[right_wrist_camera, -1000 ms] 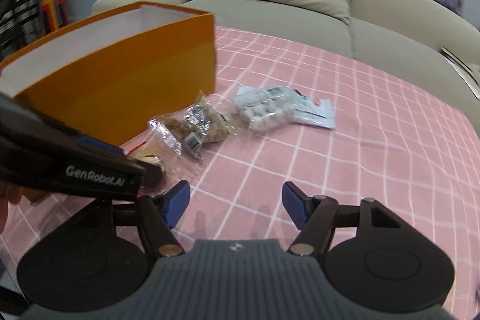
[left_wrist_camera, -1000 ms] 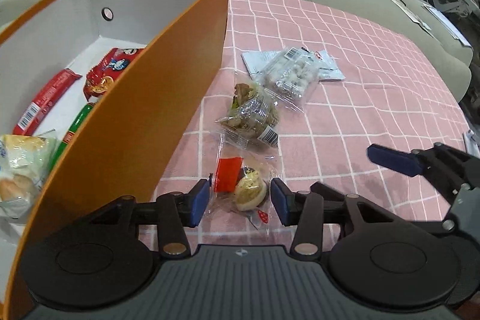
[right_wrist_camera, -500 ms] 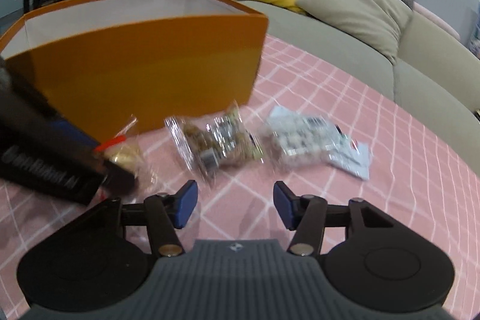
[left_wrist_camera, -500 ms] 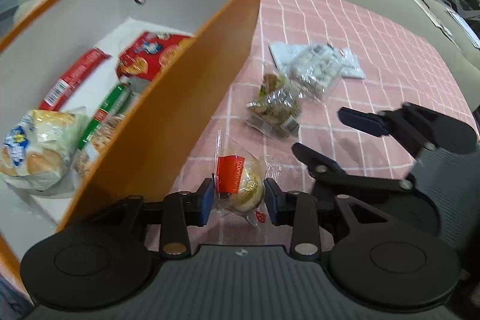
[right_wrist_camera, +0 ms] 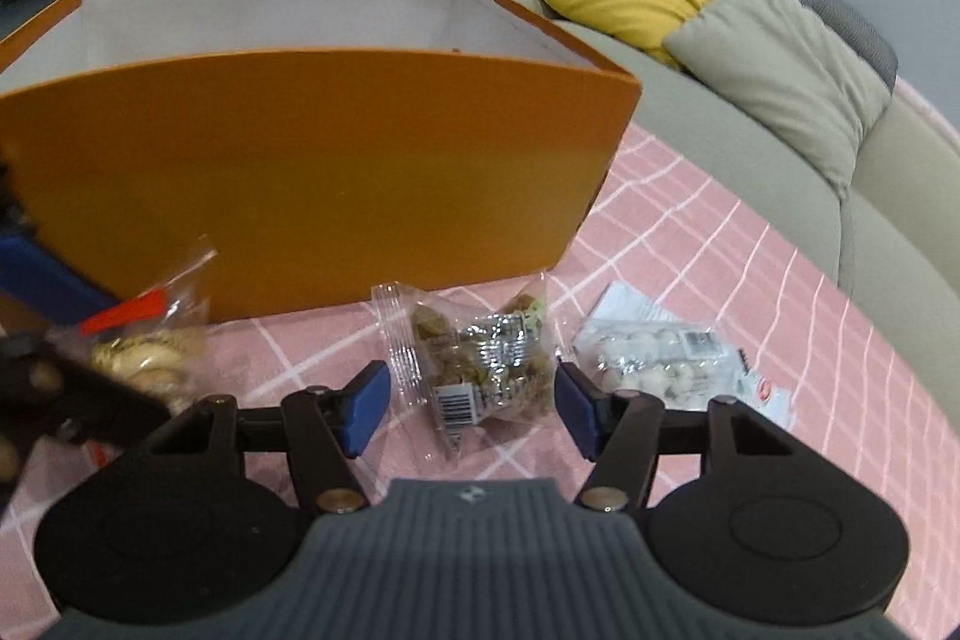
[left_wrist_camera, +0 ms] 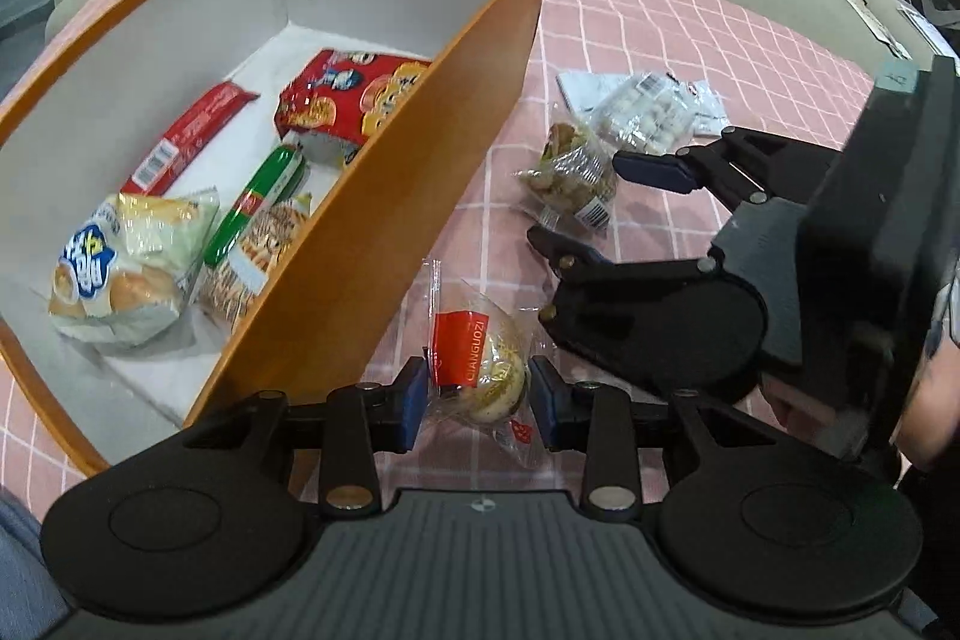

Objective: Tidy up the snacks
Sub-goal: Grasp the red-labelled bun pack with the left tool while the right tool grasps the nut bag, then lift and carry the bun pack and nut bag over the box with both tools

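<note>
left gripper [left_wrist_camera: 477,394] clamped on the pastry packet [left_wrist_camera: 480,361]; right gripper [right_wrist_camera: 471,403] opening around the nut bag [right_wrist_camera: 480,370], probably not touching

"CIANGUOZI" on red pastry-wrapper label [left_wrist_camera: 461,347]

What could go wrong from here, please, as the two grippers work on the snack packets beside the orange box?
The left gripper pinches the round pastry packet mostly by its loose wrapper, so it might slip on the way over the orange box wall. The right gripper, jaws opening around the nut packet, works close by, so the two tools could collide.
</note>
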`<action>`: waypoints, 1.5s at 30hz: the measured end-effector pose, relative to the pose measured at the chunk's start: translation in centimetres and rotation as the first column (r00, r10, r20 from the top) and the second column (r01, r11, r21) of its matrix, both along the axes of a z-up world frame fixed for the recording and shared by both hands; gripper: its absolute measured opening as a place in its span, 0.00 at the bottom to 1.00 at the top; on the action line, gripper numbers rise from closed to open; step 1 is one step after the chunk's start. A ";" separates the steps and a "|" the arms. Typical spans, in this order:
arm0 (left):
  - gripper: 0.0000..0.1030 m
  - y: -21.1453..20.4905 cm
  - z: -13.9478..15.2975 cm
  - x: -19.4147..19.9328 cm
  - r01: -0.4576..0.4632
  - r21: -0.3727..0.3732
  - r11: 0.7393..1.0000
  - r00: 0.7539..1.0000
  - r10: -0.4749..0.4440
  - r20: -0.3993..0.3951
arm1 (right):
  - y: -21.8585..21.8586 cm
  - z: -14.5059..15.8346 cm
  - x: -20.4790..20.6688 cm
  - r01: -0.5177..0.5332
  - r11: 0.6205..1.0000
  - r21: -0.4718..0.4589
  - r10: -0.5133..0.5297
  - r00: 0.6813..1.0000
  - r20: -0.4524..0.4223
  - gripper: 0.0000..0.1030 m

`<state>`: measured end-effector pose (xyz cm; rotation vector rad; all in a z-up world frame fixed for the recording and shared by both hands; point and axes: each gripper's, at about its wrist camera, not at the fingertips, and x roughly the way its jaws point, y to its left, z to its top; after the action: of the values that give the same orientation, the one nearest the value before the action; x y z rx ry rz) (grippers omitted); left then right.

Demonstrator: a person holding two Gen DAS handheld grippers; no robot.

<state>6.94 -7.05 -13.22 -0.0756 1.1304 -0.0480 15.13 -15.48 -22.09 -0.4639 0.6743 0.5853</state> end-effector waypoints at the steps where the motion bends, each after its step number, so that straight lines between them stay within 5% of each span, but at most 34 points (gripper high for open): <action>1: 0.39 0.1 0.0 -0.1 0.001 -0.004 1.000 1.000 -0.001 -0.005 | 0.0 0.0 0.0 0.009 1.000 0.005 -0.009 1.000 0.001 0.56; 6: 0.39 0.0 0.1 -0.4 0.008 0.004 1.000 1.000 -0.008 0.002 | 0.1 0.1 0.0 0.039 0.999 0.014 -0.039 0.999 -0.002 0.38; 10: 0.39 0.0 0.3 -0.4 0.009 0.004 1.000 1.000 -0.009 0.006 | -0.1 0.3 -0.4 0.055 0.998 0.024 -0.054 0.998 -0.023 0.33; 28: 0.39 -0.7 1.7 -2.1 0.045 -0.023 0.999 0.999 -0.045 0.024 | -5.8 2.8 -7.9 0.298 0.943 0.150 -0.267 0.943 -0.197 0.30; 37: 0.39 -1.0 4.7 -3.1 0.075 -0.069 0.995 0.993 -0.068 0.098 | -7.8 6.7 -11.4 0.393 0.884 0.252 -0.352 0.916 -0.194 0.30; 45: 0.39 0.9 8.7 -3.6 0.076 -0.117 0.990 0.981 -0.053 0.188 | -6.6 10.2 -12.5 0.355 0.880 0.314 -0.327 0.935 -0.141 0.30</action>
<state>3.35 -6.19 -4.54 -0.1419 0.9433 -0.1796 2.68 -22.06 -11.85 0.0042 0.7002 0.3732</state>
